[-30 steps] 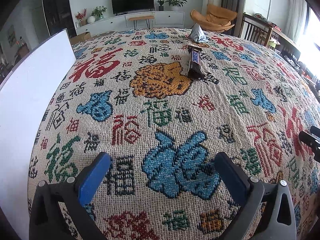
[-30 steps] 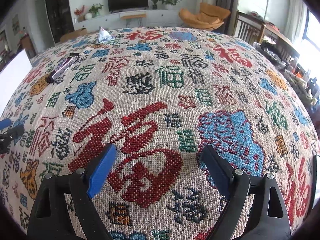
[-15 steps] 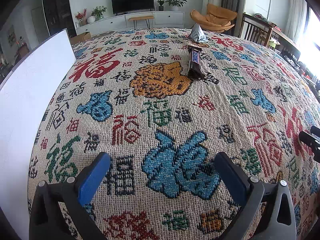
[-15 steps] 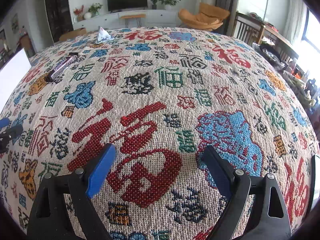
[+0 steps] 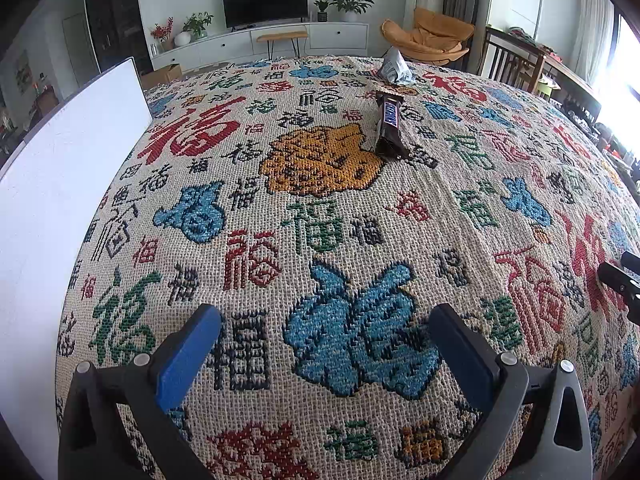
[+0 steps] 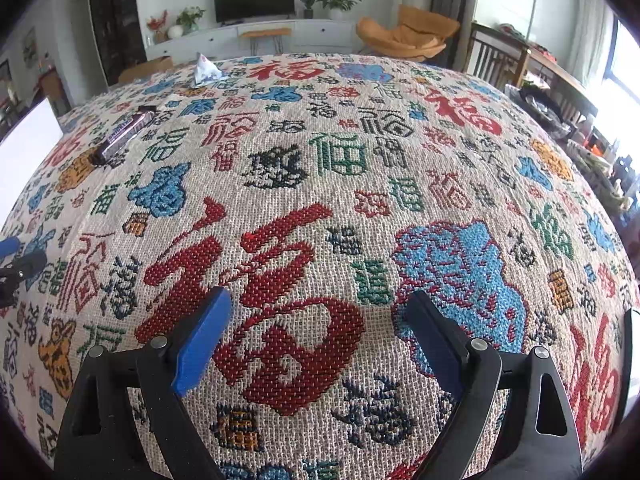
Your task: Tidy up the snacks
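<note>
A brown chocolate bar (image 5: 389, 125) lies on the patterned tablecloth (image 5: 320, 216), far ahead of my left gripper (image 5: 324, 344). A crumpled silver-blue snack packet (image 5: 394, 67) sits just beyond it near the far edge. My left gripper is open, hovering low over the cloth with nothing between its blue pads. In the right wrist view the same bar (image 6: 125, 132) lies at far left and the packet (image 6: 206, 70) at the back left. My right gripper (image 6: 320, 332) is open and empty, over a large red character.
A white board (image 5: 52, 208) stands upright along the table's left edge. The right gripper's tip (image 5: 620, 280) shows at the left view's right edge. Wooden chairs (image 6: 496, 60) and a cluttered side table stand to the right. A TV unit lines the far wall.
</note>
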`<state>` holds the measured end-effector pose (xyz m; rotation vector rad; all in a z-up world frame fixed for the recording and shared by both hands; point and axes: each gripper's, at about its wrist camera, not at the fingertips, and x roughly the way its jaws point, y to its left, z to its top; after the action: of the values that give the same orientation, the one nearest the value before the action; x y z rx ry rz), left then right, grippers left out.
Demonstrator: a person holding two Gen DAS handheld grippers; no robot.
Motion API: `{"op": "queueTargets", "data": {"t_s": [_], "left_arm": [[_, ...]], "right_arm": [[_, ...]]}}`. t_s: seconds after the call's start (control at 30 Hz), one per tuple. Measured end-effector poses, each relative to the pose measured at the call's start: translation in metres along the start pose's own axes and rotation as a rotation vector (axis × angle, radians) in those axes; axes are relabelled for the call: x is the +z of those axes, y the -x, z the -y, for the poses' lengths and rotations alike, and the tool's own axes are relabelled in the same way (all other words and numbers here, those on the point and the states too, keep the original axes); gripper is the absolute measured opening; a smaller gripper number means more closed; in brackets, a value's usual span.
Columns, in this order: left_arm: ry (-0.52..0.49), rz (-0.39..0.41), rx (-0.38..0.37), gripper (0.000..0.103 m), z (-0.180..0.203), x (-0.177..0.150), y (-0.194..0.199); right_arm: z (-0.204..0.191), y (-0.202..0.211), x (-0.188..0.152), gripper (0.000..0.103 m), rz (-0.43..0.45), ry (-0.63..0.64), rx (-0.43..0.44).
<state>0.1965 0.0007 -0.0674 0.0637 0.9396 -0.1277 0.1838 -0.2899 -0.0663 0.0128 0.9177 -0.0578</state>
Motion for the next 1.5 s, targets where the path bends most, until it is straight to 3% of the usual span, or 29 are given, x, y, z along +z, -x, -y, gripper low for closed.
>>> {"op": "queueTargets", "data": {"t_s": [1.37, 1.5], "left_arm": [[0.000, 0.000, 0.000, 0.103, -0.0006, 0.0004, -0.0001], [0.030, -0.047, 0.021, 0.103, 0.0008, 0.0015, 0.0003]], "right_arm": [[0.0007, -0.0002, 0.0002, 0.091, -0.002, -0.004, 0.004], [0.0000, 0.0002, -0.0001, 0.091, -0.002, -0.007, 0.006]]}}
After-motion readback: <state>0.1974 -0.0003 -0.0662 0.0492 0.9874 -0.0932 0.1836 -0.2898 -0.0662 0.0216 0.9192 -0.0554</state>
